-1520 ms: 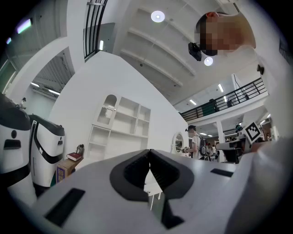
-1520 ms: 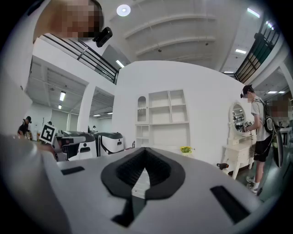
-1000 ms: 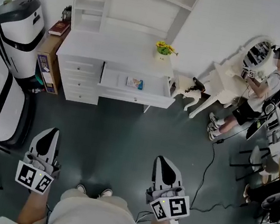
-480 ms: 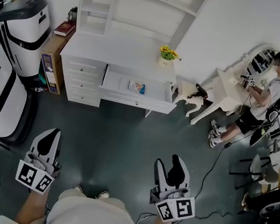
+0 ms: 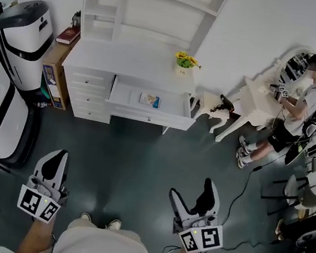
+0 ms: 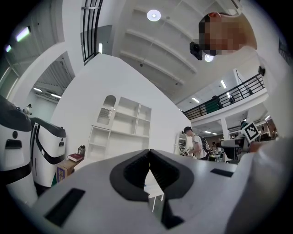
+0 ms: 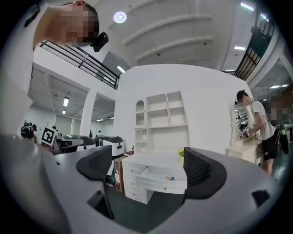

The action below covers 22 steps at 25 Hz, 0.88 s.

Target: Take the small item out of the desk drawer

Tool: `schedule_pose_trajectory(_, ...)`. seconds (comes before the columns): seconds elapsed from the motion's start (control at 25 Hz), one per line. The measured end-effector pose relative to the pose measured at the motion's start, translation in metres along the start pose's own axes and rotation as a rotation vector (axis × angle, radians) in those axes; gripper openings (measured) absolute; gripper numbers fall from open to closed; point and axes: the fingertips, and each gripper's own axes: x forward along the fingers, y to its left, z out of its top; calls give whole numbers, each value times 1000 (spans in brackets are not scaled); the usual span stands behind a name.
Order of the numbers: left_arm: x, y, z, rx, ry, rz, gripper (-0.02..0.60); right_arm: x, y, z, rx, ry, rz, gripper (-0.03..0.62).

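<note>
Right claw (image 5: 194, 191), at the lower right of the frame, has just been opening and stands spread wide with nothing between its jaws. The left claw (image 5: 55, 158), at lower left, is pressed together and empty. Both hang over the dark floor (image 5: 140, 156), well apart from the white bench (image 5: 138, 65) at upper centre. Its drawer (image 5: 148, 115) is already pulled out, and the small item (image 5: 150, 99) lies inside, right of middle. I judge this the approach: next I must carry the right claw over the drawer front and bracket the item.
</note>
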Motion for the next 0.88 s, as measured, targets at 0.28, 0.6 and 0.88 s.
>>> schedule_pose_trajectory(0.28, 14, -11, -11, 16, 30, 4, 17, 4, -23, -17, 30, 10, 0, 475)
schedule_pose_trajectory(0.6, 53, 9, -36, -12, 58, 7, 17, 47, -30, -33, 37, 50, 30, 474)
schedule_pose_trajectory(0.88, 145, 57, -69, -64, 75, -24, 17, 141, -53, -50, 29, 112, 42, 474)
